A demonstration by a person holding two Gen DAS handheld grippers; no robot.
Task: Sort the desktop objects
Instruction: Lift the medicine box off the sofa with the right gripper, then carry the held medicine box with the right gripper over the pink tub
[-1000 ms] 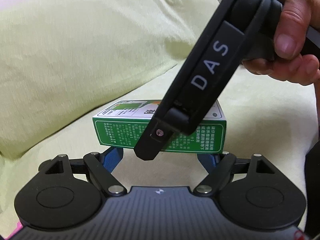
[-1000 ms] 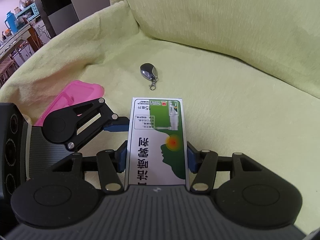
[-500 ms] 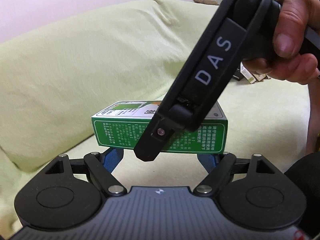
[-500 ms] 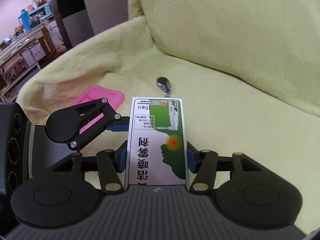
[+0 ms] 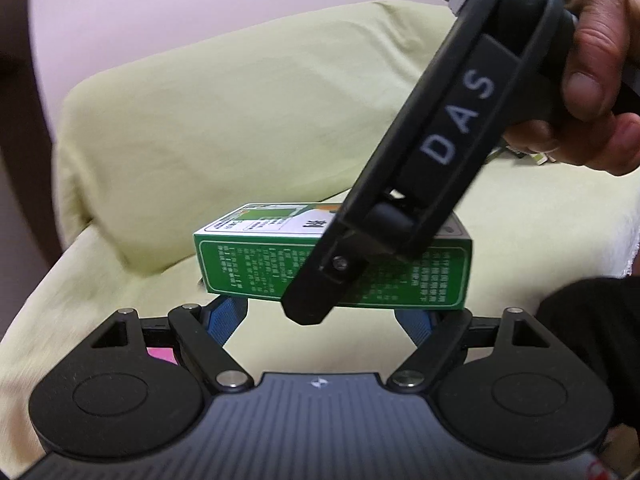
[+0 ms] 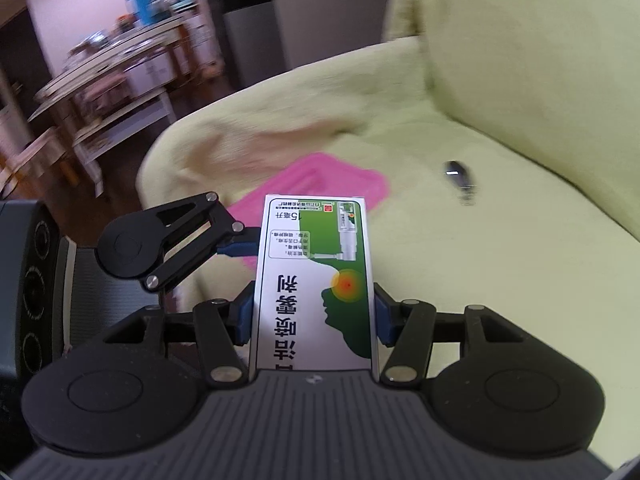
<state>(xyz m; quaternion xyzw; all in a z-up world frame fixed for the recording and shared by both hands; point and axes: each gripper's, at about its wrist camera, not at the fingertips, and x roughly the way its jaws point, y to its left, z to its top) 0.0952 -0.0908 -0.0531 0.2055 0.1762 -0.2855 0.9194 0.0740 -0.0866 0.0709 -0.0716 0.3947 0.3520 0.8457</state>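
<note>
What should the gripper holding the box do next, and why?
Probably carry the box forward and a little left, over the pink tray. The right gripper is shut on it in mid-air, and the tray lies on the sofa just beyond.

Blurred keyring [image 6: 460, 178]; pink tray [image 6: 320, 184] partly hidden.

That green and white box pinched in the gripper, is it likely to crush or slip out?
The box looks like thin cardboard, so a hard squeeze might dent it. Its flat sides sit square against the right gripper's blue pads, so slipping seems unlikely. It is probably light: the walls show no visible buckling.
</note>
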